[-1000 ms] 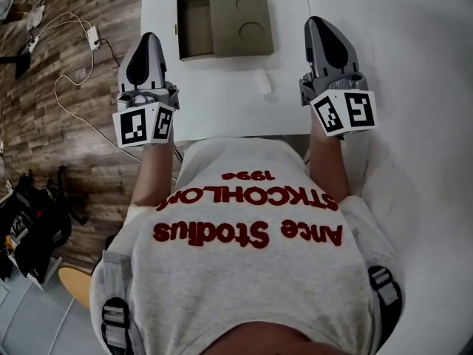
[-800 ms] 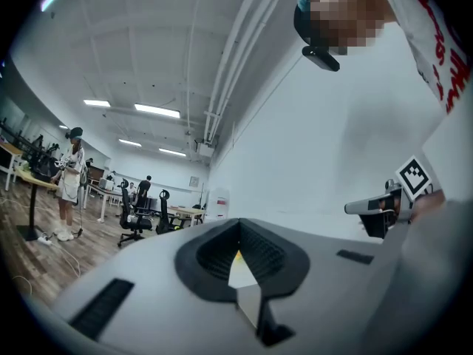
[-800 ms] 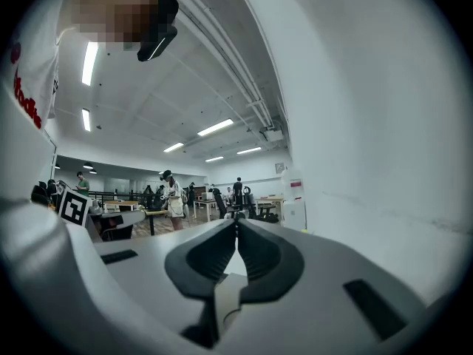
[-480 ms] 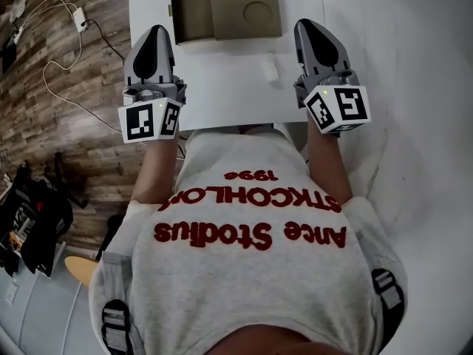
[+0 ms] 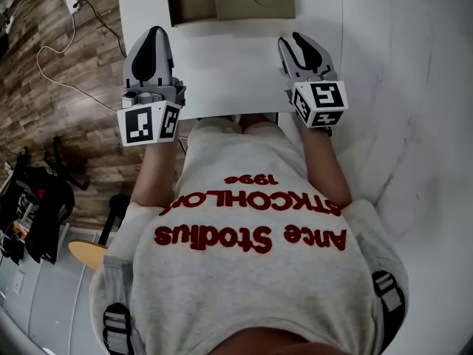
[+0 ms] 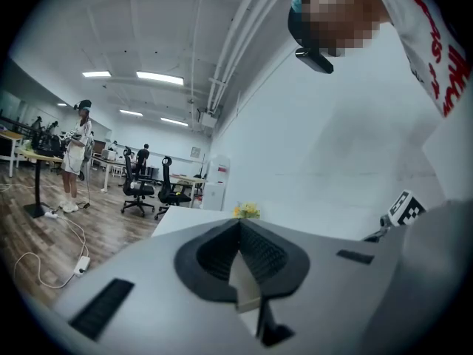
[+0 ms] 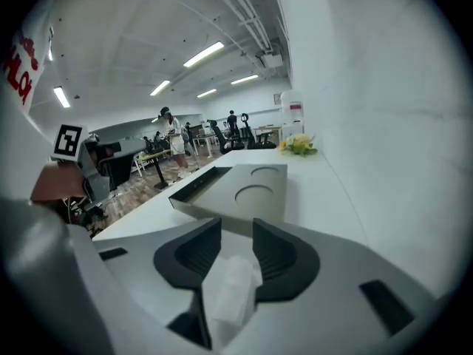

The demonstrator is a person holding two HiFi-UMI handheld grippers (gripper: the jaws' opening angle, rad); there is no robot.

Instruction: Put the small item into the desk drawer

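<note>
Small item: a little white, half-translucent packet with a crumpled look. It lies on the white table between the jaws of my right claw, set back from the tips toward the claw's body. The pads stand clear of it on both sides and neither presses on it. These jaws have just been opening and now stand apart, holding nothing.

Only the right gripper view shows this. In the head view my right claw covers the spot, and I cannot make out the item beneath it.

Drawer: a flat olive-grey unit on the table, ahead of the right claw and a little to its left, well apart from the jaws. Its tray is pulled out on the side away from the wall. The right gripper view shows two round recesses in the top. The head view cuts the drawer at the upper edge and shows one recess only.

Left claw: jaws closed tip to tip, nothing between them. Its view looks across the room at office chairs and does not show the drawer. In the head view the left claw hangs over the table's near left corner, beside the right claw with bare table between them.
</note>
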